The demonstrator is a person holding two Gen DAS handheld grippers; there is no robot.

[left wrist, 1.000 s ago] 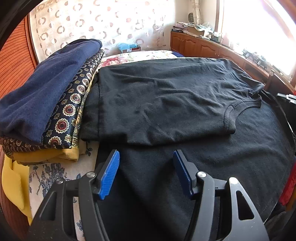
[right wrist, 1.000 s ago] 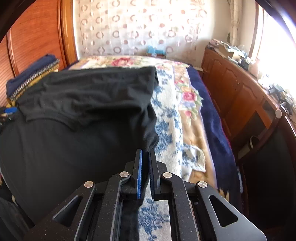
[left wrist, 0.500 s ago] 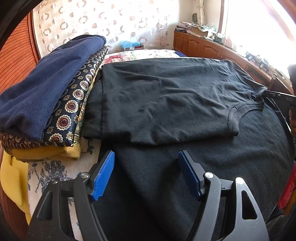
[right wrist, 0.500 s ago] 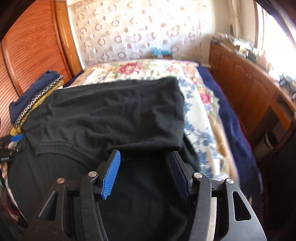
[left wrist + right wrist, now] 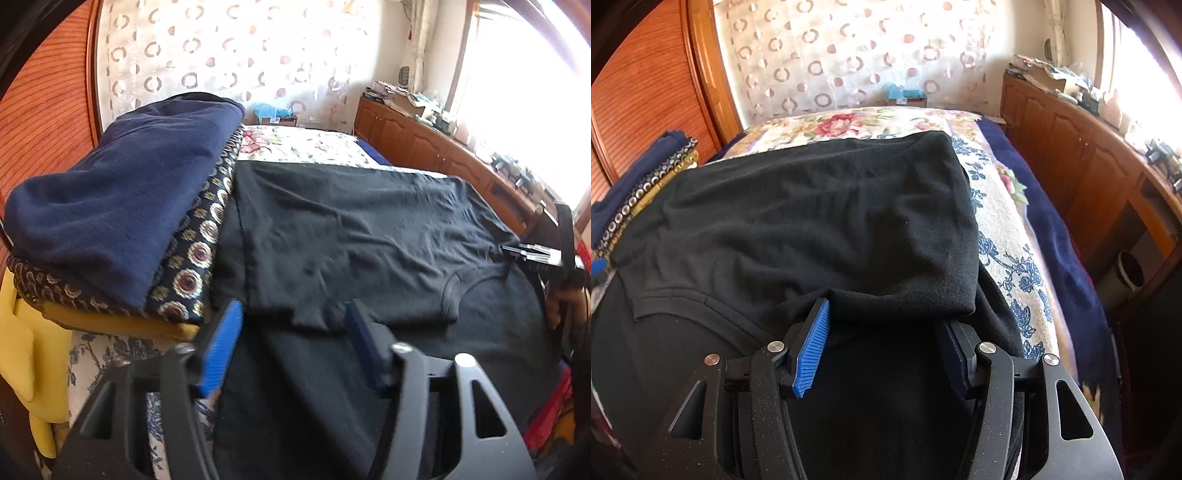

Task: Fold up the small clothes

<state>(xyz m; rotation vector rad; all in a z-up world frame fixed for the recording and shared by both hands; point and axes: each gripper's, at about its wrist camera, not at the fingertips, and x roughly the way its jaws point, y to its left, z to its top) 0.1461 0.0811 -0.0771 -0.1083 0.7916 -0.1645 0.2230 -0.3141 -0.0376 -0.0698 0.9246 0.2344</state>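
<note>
A black T-shirt (image 5: 351, 236) lies on the bed, its far half folded toward me over the near half; the collar (image 5: 454, 291) shows at the fold's right end. It also shows in the right wrist view (image 5: 820, 221). My left gripper (image 5: 293, 325) is open, its blue pads astride the folded edge near the shirt's left side. My right gripper (image 5: 886, 321) is open at the folded edge near the shirt's right side, low over the cloth. The right gripper also shows at the far right of the left wrist view (image 5: 546, 254).
A stack of folded clothes (image 5: 122, 206), navy on top of patterned and yellow layers, sits left of the shirt. The floral bedspread (image 5: 1004, 229) shows to the right. Wooden cabinets (image 5: 1089, 166) run along the right wall, a wooden panel (image 5: 635, 85) on the left.
My right gripper has opened, letting go of the shirt, and moved left over the folded edge. My left gripper stayed open and moved forward up to the folded edge.
</note>
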